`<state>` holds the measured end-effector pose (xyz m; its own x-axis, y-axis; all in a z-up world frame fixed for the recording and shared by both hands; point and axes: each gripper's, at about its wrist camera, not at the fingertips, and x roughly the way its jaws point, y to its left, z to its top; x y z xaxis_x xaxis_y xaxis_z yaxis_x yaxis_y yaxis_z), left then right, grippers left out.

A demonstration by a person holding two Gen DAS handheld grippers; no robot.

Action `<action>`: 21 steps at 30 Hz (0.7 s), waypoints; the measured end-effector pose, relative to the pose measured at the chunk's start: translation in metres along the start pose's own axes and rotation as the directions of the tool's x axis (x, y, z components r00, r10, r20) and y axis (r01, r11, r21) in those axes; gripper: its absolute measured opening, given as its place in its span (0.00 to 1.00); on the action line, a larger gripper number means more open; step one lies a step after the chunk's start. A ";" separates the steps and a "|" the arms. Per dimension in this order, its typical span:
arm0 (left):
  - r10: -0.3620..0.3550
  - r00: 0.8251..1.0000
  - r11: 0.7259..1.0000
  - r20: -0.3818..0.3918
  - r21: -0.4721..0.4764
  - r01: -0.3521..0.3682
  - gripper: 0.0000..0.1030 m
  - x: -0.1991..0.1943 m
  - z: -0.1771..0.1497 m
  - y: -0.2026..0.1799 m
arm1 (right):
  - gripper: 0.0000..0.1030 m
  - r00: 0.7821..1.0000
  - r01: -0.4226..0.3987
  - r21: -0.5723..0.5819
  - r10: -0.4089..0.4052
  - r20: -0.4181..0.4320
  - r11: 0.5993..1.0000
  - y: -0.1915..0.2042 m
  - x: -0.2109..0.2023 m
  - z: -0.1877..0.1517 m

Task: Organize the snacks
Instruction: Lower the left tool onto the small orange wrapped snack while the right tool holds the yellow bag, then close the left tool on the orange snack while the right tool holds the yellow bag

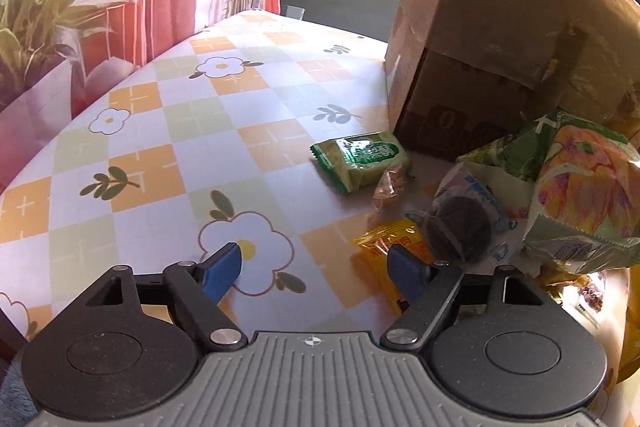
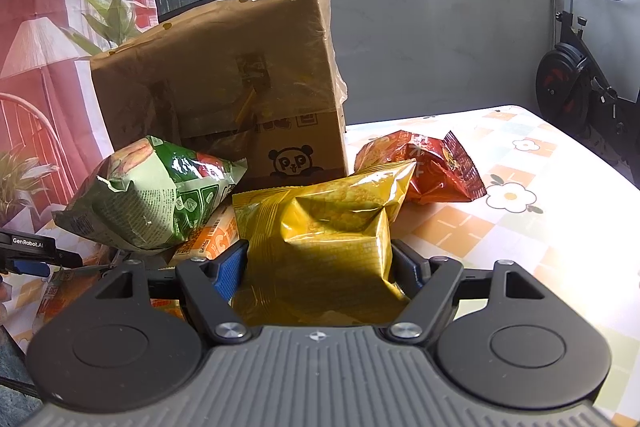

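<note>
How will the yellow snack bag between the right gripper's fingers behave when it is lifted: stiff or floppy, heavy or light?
The yellow snack bag looks puffed and creased, so it is probably light and soft, and may sag or crumple in the right gripper. Its glossy foil could be slippery. The contents may be fragile if squeezed hard.

Checked orange-green flowered tablecloth (image 1: 192, 131), yellow bag (image 2: 328, 227), seemingly brown box (image 2: 224, 75).
</note>
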<state>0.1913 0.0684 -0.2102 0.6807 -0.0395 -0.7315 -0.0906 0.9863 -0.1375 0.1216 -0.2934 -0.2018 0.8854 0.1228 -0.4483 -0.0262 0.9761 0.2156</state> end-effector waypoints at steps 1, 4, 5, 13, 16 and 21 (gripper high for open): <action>-0.021 1.000 1.000 -0.010 0.000 0.021 0.79 0.000 0.000 -0.002 | 0.74 1.000 0.000 -0.001 0.000 0.000 1.000 0.000 0.000 0.000; -0.048 0.999 0.999 -0.017 0.017 0.049 0.79 0.002 -0.001 -0.011 | 0.74 1.000 -0.003 -0.005 0.003 -0.008 1.000 0.001 0.001 -0.001; -0.049 0.999 0.999 -0.018 0.022 0.050 0.79 0.004 -0.002 -0.015 | 0.74 1.000 -0.003 -0.004 0.003 -0.010 1.000 0.000 0.002 -0.001; 0.038 0.999 0.980 -0.011 0.196 -0.035 0.86 0.020 -0.005 -0.052 | 0.74 1.000 -0.003 -0.016 0.003 -0.010 1.000 0.002 0.002 -0.001; 0.056 0.998 0.980 0.001 0.193 -0.055 0.89 0.017 -0.007 -0.047 | 0.74 1.000 -0.009 -0.011 0.009 -0.013 1.000 0.001 0.002 -0.001; 0.099 0.995 0.984 -0.010 0.147 -0.097 0.89 0.009 -0.006 -0.026 | 0.74 1.000 -0.013 -0.008 0.013 -0.016 1.000 0.000 0.002 -0.001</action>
<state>0.1950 0.0416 -0.2172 0.6613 0.0568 -0.7480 -0.0483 0.9983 0.0331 0.1233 -0.2930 -0.2035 0.8775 0.1381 -0.4593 -0.0413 0.9758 0.2146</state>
